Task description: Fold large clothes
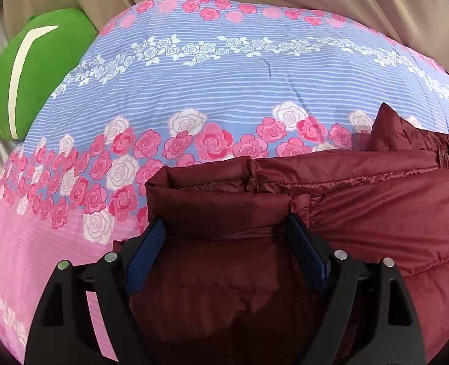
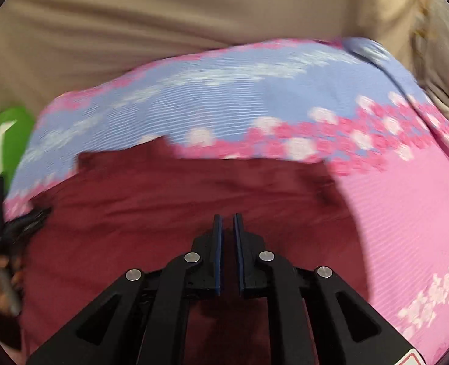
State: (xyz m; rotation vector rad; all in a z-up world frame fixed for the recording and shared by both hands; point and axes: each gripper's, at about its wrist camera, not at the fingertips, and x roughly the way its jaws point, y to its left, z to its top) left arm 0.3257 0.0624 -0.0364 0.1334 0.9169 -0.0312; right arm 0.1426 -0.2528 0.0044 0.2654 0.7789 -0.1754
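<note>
The left gripper [image 1: 227,231] has a thick puffy fold of the maroon down jacket [image 1: 361,200] bunched between its wide-set jaws, both blue pads pressing into the padding: a firm grasp. The jacket lies on the floral quilt [image 1: 194,91] covering the bed, with a green cushion [image 1: 26,73] off at the quilt's far left edge and beige fabric behind. Over in the right wrist view, the right gripper [image 2: 228,222] hovers above the jacket's broad maroon panel, jaws nearly closed with only a thin gap, and nothing caught between them. That picture is smeared, so detail is thin. Progress looks partial: one section appears doubled over near the left jaws, but the bulk sprawls loosely and wrinkled. Judging by that, further folds and squaring up remain.
</note>
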